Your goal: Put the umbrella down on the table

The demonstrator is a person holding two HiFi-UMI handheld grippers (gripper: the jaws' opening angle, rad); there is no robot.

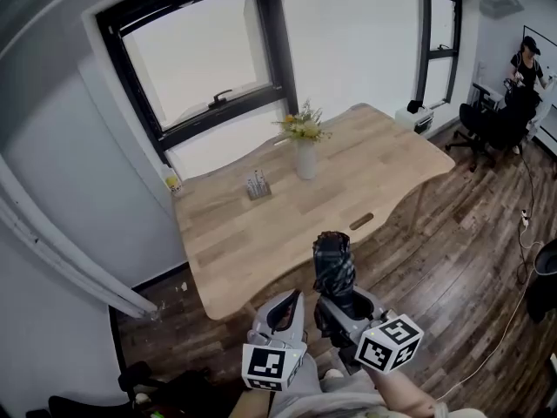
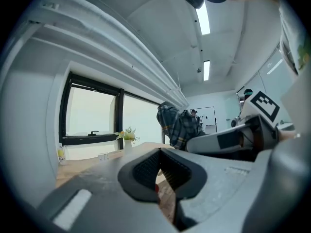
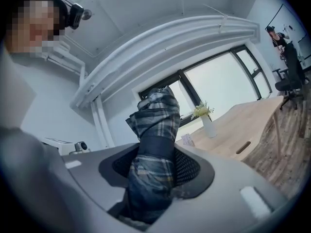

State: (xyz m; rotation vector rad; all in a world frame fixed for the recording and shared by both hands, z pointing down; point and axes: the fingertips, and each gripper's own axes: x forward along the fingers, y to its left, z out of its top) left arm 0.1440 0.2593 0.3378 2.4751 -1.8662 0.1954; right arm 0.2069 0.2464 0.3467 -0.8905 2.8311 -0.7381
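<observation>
Umbrella [image 1: 333, 266], folded and upright, is clamped in the right gripper [image 1: 338, 301] just short of the table [image 1: 244, 242], the left gripper [image 1: 285, 310] closed and empty; best carry it forward, lay it flat, then release.

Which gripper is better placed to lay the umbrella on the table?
Right: the right gripper clamps the umbrella near the table edge; the left gripper is shut, empty.

Dark blue plaid umbrella [image 1: 333, 268], light wood table [image 1: 244, 233], white vase [image 1: 305, 159].
</observation>
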